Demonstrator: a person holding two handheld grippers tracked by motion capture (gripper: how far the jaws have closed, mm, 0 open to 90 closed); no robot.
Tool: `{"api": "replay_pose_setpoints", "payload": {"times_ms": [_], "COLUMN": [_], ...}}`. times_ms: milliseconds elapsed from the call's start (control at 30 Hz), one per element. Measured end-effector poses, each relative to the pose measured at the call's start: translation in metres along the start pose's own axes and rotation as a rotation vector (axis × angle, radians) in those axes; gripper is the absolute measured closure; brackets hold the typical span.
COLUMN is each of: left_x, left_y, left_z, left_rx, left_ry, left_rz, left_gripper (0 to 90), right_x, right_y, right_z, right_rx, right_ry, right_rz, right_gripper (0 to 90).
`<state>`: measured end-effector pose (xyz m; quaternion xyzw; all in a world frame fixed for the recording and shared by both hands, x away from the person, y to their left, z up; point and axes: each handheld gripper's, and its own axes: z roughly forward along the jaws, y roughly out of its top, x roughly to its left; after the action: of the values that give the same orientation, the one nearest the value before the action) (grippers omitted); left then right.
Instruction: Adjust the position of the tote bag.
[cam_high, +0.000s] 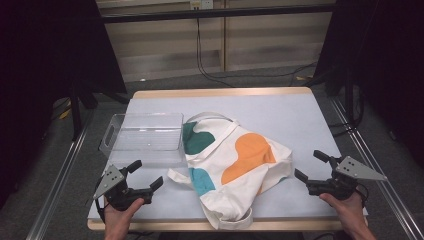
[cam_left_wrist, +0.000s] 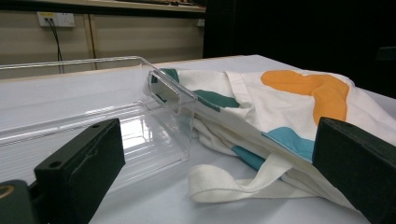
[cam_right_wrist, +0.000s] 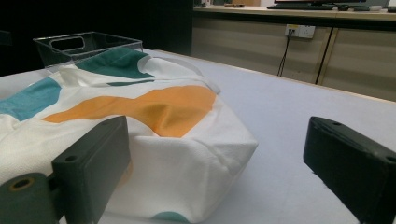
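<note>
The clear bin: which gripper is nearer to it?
Left. The left gripper is open, just in front of the bin at its near edge. The right gripper is open too, beyond the bag on the far side.

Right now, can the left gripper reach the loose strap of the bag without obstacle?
Probably yes. The left gripper is open, and the strap lies on bare table just ahead of it; the clear tray sits off to one side.

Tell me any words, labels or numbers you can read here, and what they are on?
None can be read.
The tote bag carries only orange, green and blue shapes, no lettering.
The clear plastic bin is unmarked.
The wall socket shows no legible marking; too small to tell.
</note>
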<state>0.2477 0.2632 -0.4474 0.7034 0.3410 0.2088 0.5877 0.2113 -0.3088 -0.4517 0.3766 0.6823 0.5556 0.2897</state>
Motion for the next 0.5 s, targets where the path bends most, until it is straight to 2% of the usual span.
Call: {"api": "replay_pose_setpoints", "payload": {"times_ms": [133, 200, 300, 400, 500], "left_x": [0.000, 0.002, 0.003, 0.001, 0.000], "left_y": [-0.001, -0.003, -0.004, -0.001, -0.001], "left_z": [0.001, 0.004, 0.007, 0.010, 0.013], "left_rx": [0.009, 0.037, 0.041, 0.047, 0.062], "left_ry": [0.004, 0.002, -0.002, -0.001, 0.001], "left_rz": [-0.009, -0.018, -0.026, 0.010, 0.014], "left_gripper": [2.5, 3.1, 3.1, 3.4, 3.7], "right_x": [0.001, 0.000, 0.001, 0.001, 0.002], "right_y": [0.000, 0.000, 0.000, 0.001, 0.002], "right_z": [0.001, 0.002, 0.005, 0.007, 0.009], "right_rx": [0.015, 0.012, 0.023, 0.032, 0.041], "right_ry": [0.002, 0.008, 0.016, 0.031, 0.056], "right_rz": [0.003, 0.016, 0.016, 0.014, 0.031], "right_gripper": [8.7, 10.0, 13.0, 16.3, 21.1]}}
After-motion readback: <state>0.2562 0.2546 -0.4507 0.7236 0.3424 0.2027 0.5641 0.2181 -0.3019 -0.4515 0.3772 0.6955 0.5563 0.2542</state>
